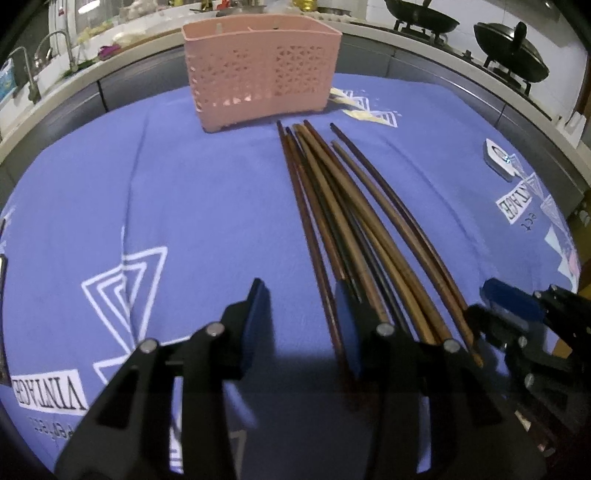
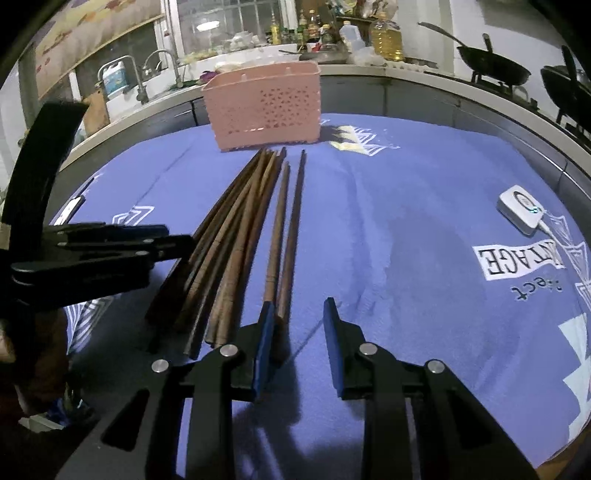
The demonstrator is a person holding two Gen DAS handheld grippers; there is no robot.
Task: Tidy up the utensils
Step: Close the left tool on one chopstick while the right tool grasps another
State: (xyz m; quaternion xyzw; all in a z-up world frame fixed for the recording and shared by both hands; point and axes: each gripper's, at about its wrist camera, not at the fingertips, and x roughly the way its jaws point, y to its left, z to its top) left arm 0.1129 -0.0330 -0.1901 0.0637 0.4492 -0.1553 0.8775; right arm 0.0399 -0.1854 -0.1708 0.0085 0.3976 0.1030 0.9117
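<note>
Right wrist view, chopsticks (image 2: pixel 236 240) beside open right gripper (image 2: pixel 299 310), left of it.

Blue tablecloth (image 2: pixel 406 221), grey counter (image 2: pixel 424 96), window (image 2: pixel 221 22), black woks (image 1: pixel 424 16) behind

~9 chopsticks (image 2: pixel 236 236), 1 pink basket (image 2: pixel 264 107), 2 woks (image 1: pixel 421 14).

Wooden chopsticks (image 1: pixel 354 221); perforated plastic basket (image 1: pixel 262 70); cloth (image 1: pixel 184 192).
</note>
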